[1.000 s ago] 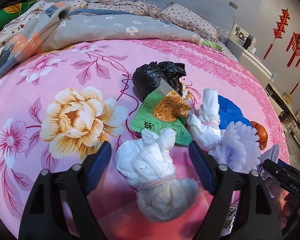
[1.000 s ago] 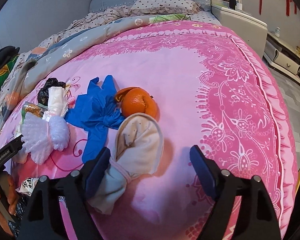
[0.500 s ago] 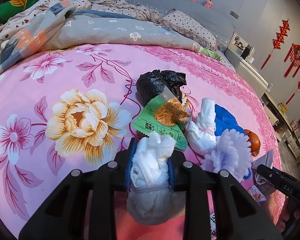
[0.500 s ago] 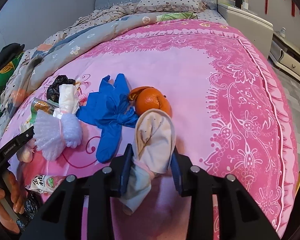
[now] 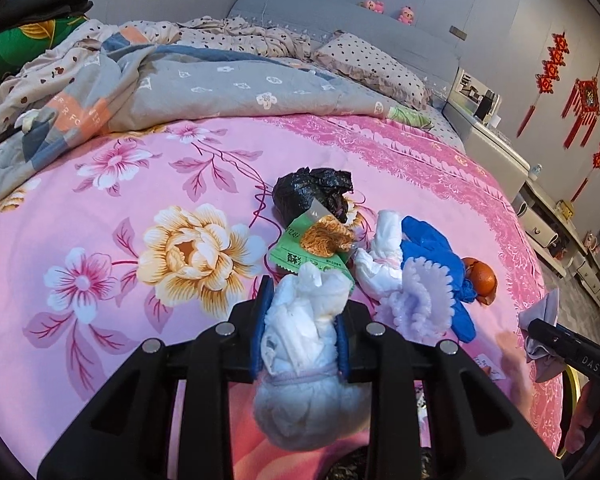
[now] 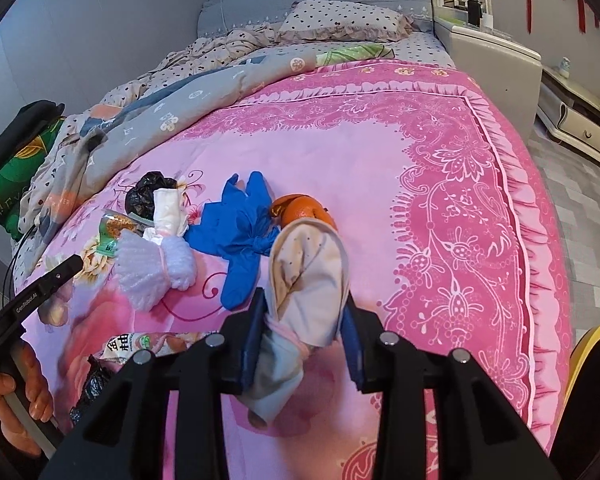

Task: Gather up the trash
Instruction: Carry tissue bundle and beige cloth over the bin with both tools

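A bed (image 5: 100, 208) covered by a pink floral bedspread (image 6: 340, 160) is carrying the items. Lying on the bedspread in a loose cluster are a black bag (image 5: 310, 194), a green packet (image 5: 296, 254), a white bundle (image 5: 382, 256), a lilac bundle (image 5: 420, 304), blue gloves (image 6: 242, 232) and an orange (image 5: 480, 278). A crumpled grey quilt (image 5: 204, 92) and a dotted pillow (image 6: 340, 20) are lying toward the headboard.

Glove (image 6: 240, 236) lies between orange (image 6: 304, 210) and bundle (image 6: 152, 268) — on bedspread (image 6: 380, 184).
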Demonstrator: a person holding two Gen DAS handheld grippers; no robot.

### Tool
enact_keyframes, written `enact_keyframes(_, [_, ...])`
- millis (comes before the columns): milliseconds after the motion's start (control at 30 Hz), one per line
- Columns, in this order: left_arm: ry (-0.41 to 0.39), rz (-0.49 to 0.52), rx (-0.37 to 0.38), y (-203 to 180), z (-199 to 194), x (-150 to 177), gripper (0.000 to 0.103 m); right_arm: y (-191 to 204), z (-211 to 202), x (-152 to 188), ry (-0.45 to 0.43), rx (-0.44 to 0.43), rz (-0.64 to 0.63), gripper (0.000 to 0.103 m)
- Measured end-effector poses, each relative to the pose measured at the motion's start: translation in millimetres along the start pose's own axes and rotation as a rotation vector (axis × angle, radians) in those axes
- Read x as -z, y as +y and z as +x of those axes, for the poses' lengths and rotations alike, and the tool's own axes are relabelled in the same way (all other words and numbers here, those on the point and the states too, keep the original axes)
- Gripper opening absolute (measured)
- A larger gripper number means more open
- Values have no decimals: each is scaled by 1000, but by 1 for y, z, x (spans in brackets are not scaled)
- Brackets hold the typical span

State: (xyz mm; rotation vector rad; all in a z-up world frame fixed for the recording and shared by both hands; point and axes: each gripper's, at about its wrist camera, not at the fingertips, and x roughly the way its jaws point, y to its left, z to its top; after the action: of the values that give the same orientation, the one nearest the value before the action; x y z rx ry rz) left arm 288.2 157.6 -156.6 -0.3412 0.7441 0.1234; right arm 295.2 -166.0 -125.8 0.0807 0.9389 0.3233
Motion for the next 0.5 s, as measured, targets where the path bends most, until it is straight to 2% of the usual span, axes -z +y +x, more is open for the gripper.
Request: enact_keyframes(500, [-67,87,45,-56,-72,-4,26,-21,-89,6,-108,-31,39,33])
